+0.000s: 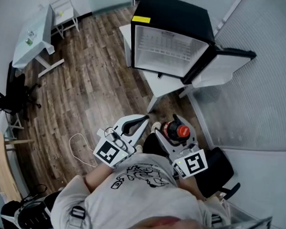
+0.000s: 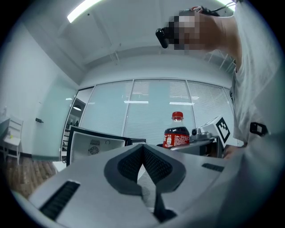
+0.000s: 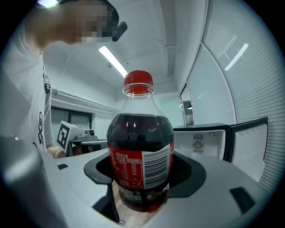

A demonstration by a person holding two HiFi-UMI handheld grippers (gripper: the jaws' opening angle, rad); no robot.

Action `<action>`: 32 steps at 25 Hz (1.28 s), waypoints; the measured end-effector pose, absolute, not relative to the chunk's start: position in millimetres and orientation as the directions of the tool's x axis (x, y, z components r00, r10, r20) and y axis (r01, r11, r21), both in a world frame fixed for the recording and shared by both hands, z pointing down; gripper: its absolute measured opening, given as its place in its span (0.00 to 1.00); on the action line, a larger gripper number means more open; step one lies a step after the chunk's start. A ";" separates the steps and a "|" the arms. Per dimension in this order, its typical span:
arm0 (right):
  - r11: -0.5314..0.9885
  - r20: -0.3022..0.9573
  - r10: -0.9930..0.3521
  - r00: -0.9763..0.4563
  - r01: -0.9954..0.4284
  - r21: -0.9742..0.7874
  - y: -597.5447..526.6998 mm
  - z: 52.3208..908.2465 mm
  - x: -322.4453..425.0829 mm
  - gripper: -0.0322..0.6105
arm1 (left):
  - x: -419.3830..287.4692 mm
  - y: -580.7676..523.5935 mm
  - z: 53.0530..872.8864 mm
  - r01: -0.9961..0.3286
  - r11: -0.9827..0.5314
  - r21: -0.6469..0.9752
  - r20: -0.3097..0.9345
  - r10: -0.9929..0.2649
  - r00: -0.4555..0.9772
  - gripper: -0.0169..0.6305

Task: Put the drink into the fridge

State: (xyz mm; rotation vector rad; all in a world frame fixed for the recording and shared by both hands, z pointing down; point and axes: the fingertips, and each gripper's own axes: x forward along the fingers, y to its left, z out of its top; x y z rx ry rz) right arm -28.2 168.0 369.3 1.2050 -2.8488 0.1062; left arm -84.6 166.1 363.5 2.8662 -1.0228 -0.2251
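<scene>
My right gripper [image 1: 174, 129] is pinching the drink bottle [image 1: 177, 131]. Its jaws stand wide around the lower body, and in the right gripper view the dark pads [image 3: 190, 171] sit against the red label on both sides. The bottle [image 3: 141, 151] stands upright between them, with its base down in the gap and its red cap [image 3: 138, 83] rising well above the jaws. It is full of dark cola, and the barcode faces the camera.

My left gripper [image 1: 142, 119] is just beside the right one and about as far short of the fridge. Its jaws are pressed together at the tips with nothing between them. The left gripper view shows the two dark pads [image 2: 156, 167] meeting in a point.

The bottle is on the near side of the fridge [image 1: 173, 16], in line with its open front but well apart from it. A stretch of wooden floor [image 1: 96, 90] lies between them.

The fridge is a small black box with a white inside, set on a low white stand [image 1: 160, 84]. Its door [image 1: 223, 67] is swung fully open to the side nearer my right gripper. Through the right gripper view the open compartment [image 3: 202, 143] shows past the bottle's shoulder.

Well off to the fridge's other side, against the far wall, stand a white table [image 1: 34, 41] and a white chair [image 1: 65, 9].
</scene>
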 end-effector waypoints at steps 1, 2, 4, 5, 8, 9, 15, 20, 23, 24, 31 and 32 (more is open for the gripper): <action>0.698 0.073 -0.712 -0.699 -0.715 -0.042 165.0 369.4 -28.3 0.55 | -83.6 162.3 363.6 -0.621 -0.772 0.133 -0.106 -0.634 0.766 0.03; 0.700 0.078 -0.709 -0.701 -0.713 -0.038 161.9 369.8 -28.1 0.55 | -82.4 158.1 363.8 -0.620 -0.773 0.131 -0.105 -0.633 0.767 0.03; 0.700 0.078 -0.710 -0.700 -0.713 -0.036 154.3 370.0 -25.6 0.55 | -78.2 149.5 363.6 -0.617 -0.777 0.129 -0.104 -0.629 0.770 0.03; 0.698 0.075 -0.712 -0.699 -0.715 -0.038 150.1 370.0 -23.4 0.55 | -75.2 145.1 363.5 -0.615 -0.778 0.128 -0.103 -0.627 0.772 0.03; 0.695 0.077 -0.714 -0.696 -0.718 -0.044 137.8 371.8 -14.8 0.55 | -65.2 131.8 364.9 -0.609 -0.783 0.124 -0.096 -0.620 0.778 0.03; 0.693 0.075 -0.716 -0.694 -0.720 -0.046 133.2 372.6 -11.7 0.55 | -62.3 127.1 365.9 -0.608 -0.784 0.124 -0.093 -0.619 0.780 0.03; 0.685 0.059 -0.724 -0.687 -0.727 -0.057 101.5 372.0 3.6 0.55 | -48.9 94.9 370.0 -0.607 -0.784 0.130 -0.079 -0.618 0.782 0.03; 0.685 0.060 -0.723 -0.688 -0.726 -0.062 67.1 371.2 17.9 0.55 | -36.0 58.3 367.8 -0.614 -0.779 0.128 -0.075 -0.625 0.777 0.03; 0.692 0.059 -0.717 -0.695 -0.719 -0.064 46.6 370.3 26.7 0.55 | -27.8 37.4 366.1 -0.620 -0.774 0.126 -0.074 -0.631 0.773 0.03; 0.695 0.060 -0.714 -0.697 -0.717 -0.063 39.8 370.0 29.6 0.55 | -24.9 30.4 365.8 -0.622 -0.773 0.126 -0.073 -0.633 0.771 0.03; 0.714 0.054 -0.695 -0.717 -0.697 -0.061 -4.8 362.2 49.1 0.55 | -3.4 -15.4 358.8 -0.634 -0.763 0.125 -0.071 -0.645 0.761 0.03; 0.717 0.056 -0.692 -0.720 -0.694 -0.060 -10.4 361.8 52.1 0.55 | -0.4 -21.3 357.3 -0.636 -0.762 0.124 -0.073 -0.646 0.760 0.03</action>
